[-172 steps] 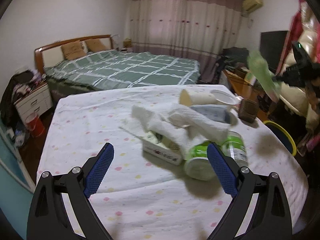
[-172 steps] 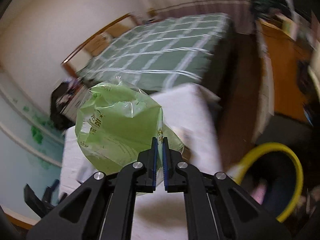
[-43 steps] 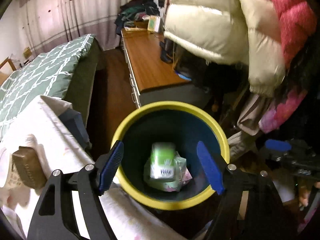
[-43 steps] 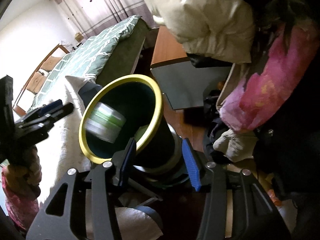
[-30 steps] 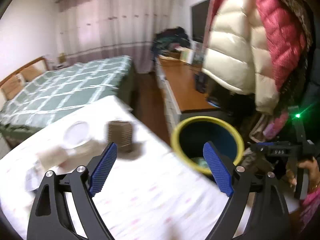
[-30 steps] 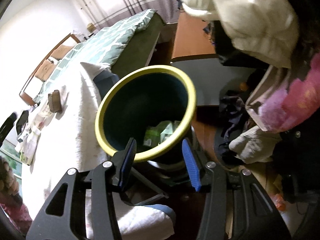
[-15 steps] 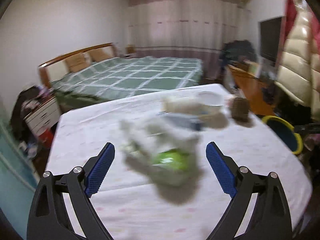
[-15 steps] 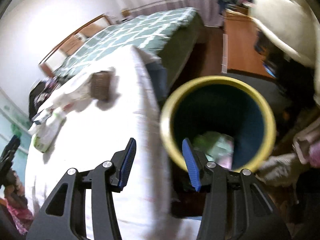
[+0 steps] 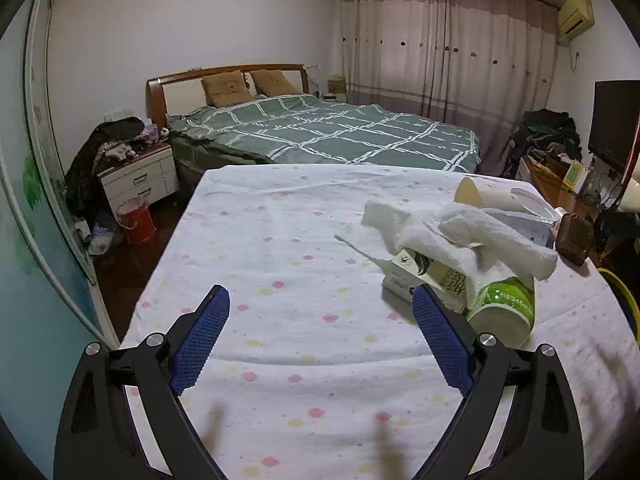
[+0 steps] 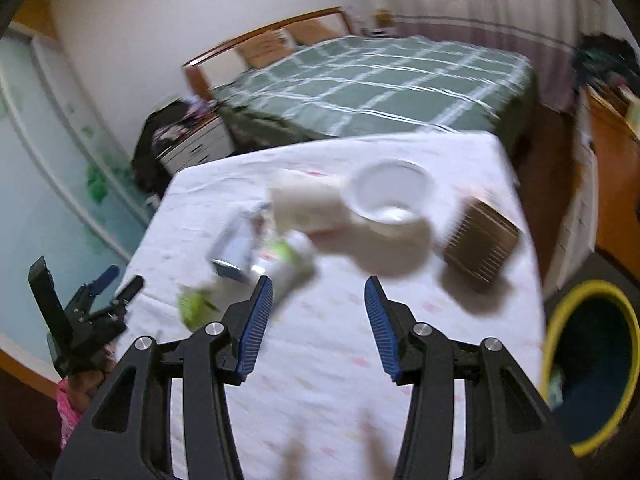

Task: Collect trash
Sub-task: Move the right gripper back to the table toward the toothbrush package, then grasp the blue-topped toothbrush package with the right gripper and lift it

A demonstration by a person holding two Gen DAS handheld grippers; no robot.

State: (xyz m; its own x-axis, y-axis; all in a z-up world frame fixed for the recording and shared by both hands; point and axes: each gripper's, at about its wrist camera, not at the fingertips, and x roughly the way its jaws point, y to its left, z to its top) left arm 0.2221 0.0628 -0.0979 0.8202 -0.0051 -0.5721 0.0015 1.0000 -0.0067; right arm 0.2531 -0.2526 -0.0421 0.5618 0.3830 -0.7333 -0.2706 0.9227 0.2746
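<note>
Hovering over the table's dotted cloth point(image 9: 280, 240), the left gripper point(image 9: 320, 312) has just spread its jaws wide with nothing between them, while the right gripper point(image 10: 318, 304) stands about half open and empty too. Trash lies heaped toward the table's right: crumpled paper towels point(image 9: 460, 232) over a small carton point(image 9: 424, 276) with print too small to read, beside a toppled green-labelled bottle point(image 9: 504, 304) whose white lettering is illegible. A yellow-rimmed bin point(image 10: 560, 320) stands off the table's right edge.
</note>
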